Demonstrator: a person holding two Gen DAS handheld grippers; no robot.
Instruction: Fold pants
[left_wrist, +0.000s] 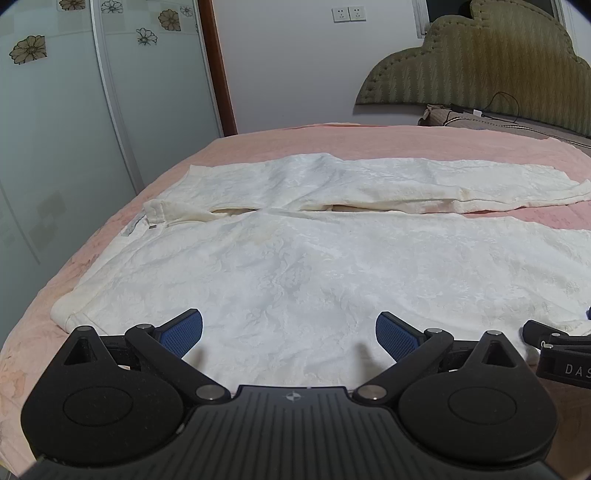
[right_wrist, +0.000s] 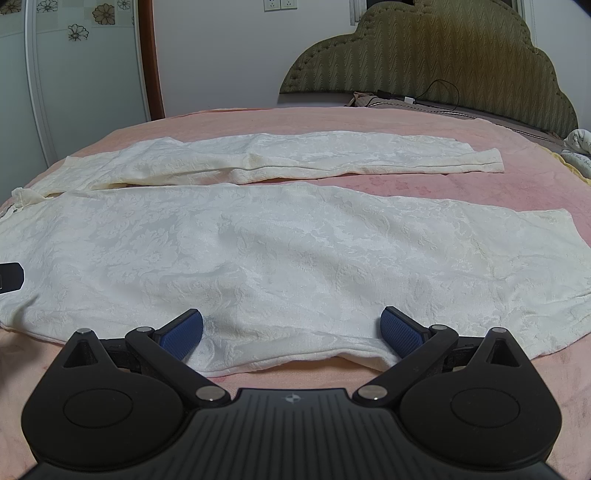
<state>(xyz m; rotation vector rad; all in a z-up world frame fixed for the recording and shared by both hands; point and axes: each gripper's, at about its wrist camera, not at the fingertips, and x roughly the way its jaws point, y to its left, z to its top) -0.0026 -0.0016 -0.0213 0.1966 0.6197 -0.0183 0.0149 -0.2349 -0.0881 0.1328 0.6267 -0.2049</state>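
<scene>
I see the cream damask-patterned pants (right_wrist: 280, 251) spread flat on the pink bed (right_wrist: 406, 184), legs running left-right. Both my left gripper (left_wrist: 289, 334) and right gripper (right_wrist: 291, 334) have jaws wide apart, holding nothing, probably just above the near edge.

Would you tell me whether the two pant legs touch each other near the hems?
Apart. In the right wrist view, pink bedspread shows between the far leg and near leg.

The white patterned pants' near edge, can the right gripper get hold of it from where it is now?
Probably yes. The right gripper is open, its blue-padded fingers straddling the near hem of the white patterned pants on the pink bedspread, with nothing in between.
</scene>
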